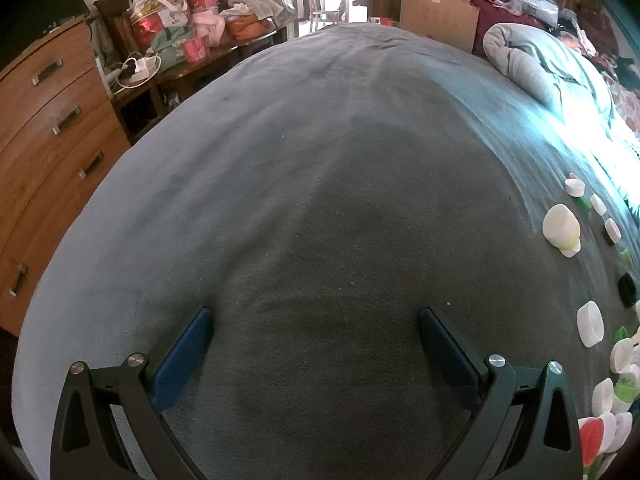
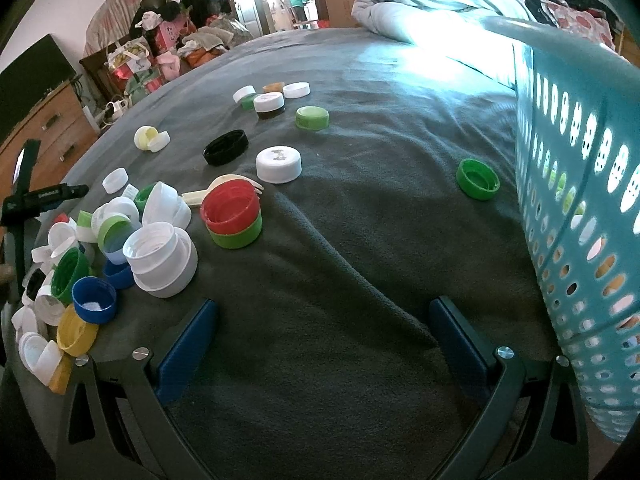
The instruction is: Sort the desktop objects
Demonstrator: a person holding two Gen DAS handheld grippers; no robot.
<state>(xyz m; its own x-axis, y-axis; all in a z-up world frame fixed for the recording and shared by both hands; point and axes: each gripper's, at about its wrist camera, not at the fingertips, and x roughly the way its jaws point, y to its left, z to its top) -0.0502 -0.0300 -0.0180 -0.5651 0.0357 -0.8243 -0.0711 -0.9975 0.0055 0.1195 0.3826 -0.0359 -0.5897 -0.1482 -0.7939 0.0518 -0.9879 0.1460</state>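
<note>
Many plastic bottle caps lie on a grey blanket [image 2: 340, 264]. In the right wrist view a pile of white, green, blue and yellow caps [image 2: 100, 256] sits at the left, with a red cap stacked on a green one [image 2: 232, 216], a white cap [image 2: 278, 165], a black cap [image 2: 225, 147] and a lone green cap [image 2: 478, 179] further out. A teal perforated basket [image 2: 580, 200] stands at the right. My right gripper [image 2: 323, 314] is open and empty over bare blanket. My left gripper [image 1: 316, 322] is open and empty; caps [image 1: 560, 226] lie at its right edge.
A wooden chest of drawers [image 1: 48, 120] stands left of the bed. A cluttered table with bags [image 1: 180, 36] is behind it. A folded light quilt [image 1: 532, 60] lies at the far right. A black clamp stand [image 2: 24, 200] sits left of the cap pile.
</note>
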